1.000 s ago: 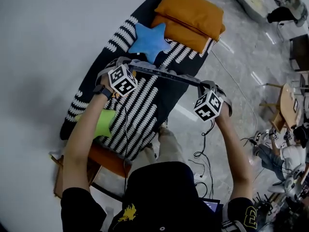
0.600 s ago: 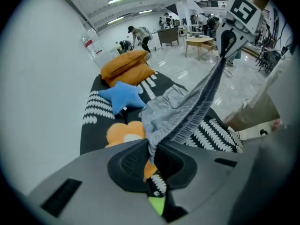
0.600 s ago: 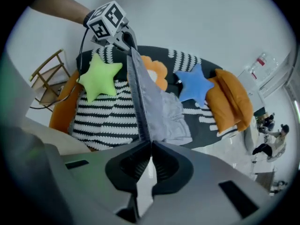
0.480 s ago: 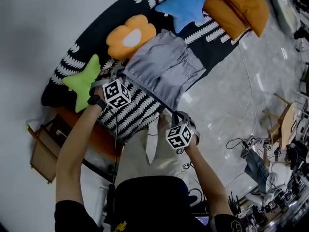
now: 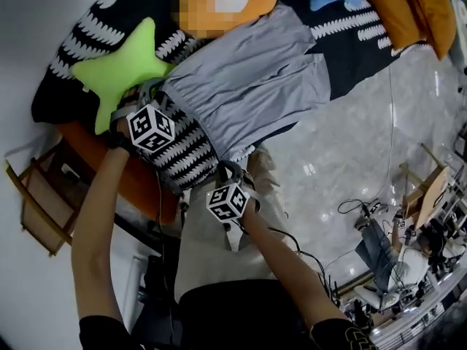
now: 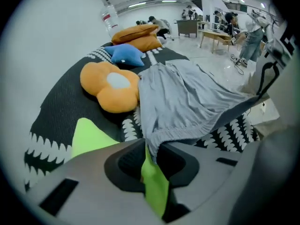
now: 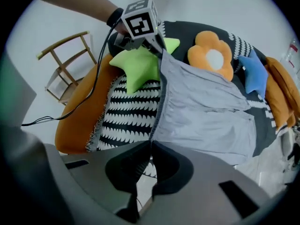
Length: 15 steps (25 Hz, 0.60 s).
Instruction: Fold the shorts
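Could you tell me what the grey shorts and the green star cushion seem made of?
The shorts look like thin, matte woven cloth, draping in soft folds. The star cushion looks like stuffed plush: puffy, rounded points, though its pile is unclear.

Shorts (image 5: 248, 86) lowered onto sofa (image 5: 186, 162) (held aloft before)

green star cushion (image 5: 120, 68) | orange flower cushion (image 6: 110, 86) | perhaps a bottle (image 6: 108, 18)
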Each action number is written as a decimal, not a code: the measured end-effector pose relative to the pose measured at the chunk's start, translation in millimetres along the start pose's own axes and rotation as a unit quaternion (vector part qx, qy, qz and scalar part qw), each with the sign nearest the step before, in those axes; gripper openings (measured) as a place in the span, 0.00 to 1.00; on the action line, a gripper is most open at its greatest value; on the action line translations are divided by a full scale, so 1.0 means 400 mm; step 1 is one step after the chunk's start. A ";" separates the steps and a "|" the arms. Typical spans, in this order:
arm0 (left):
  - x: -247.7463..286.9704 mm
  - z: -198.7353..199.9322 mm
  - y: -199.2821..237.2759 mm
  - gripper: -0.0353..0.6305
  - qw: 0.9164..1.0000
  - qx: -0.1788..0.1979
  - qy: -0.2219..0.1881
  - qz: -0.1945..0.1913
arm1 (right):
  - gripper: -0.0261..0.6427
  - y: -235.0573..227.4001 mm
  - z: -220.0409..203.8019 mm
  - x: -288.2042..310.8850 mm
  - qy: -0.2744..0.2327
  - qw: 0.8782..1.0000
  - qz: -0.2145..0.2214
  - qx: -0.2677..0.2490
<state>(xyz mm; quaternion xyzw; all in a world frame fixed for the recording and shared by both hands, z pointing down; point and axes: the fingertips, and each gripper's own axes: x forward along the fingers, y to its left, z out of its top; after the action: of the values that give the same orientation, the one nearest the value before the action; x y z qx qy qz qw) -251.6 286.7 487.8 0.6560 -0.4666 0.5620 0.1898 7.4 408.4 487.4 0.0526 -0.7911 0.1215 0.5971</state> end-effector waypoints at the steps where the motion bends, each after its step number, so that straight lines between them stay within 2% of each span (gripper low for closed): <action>1: -0.001 -0.002 -0.001 0.17 1.000 0.006 -0.002 0.008 | 0.09 0.019 -0.003 0.032 0.000 1.000 0.003 0.000; 4: 0.002 -0.019 -0.014 0.29 0.999 0.020 0.012 0.026 | 0.09 0.071 -0.023 0.095 0.009 1.000 0.010 0.004; 7: -0.001 -0.038 -0.013 0.33 0.998 0.026 0.034 0.055 | 0.13 0.117 -0.034 0.119 0.018 0.999 0.039 0.011; 8: -0.003 -0.043 -0.011 0.35 0.996 0.035 0.043 0.065 | 0.22 0.141 -0.033 0.124 0.019 0.998 0.062 0.009; 9: -0.005 -0.048 -0.011 0.38 0.995 0.045 0.053 0.075 | 0.41 0.172 -0.031 0.126 0.018 0.996 0.092 0.000; 11: -0.012 -0.060 -0.020 0.48 0.990 0.063 0.084 0.095 | 0.69 0.249 -0.031 0.113 0.007 0.986 0.159 -0.045; 13: -0.025 -0.080 -0.038 0.55 0.985 0.067 0.119 0.110 | 0.70 0.304 -0.040 0.083 -0.007 0.974 0.206 -0.097; 15: -0.039 -0.103 -0.060 0.57 0.982 0.049 0.138 0.119 | 0.66 0.284 -0.059 0.065 -0.022 0.969 0.217 -0.112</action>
<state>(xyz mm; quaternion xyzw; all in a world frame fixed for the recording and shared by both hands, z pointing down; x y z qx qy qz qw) -253.7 336.6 492.3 0.5208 -0.4820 0.6881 0.1517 -3.9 525.8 503.6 -0.1851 -0.8049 0.1579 0.5413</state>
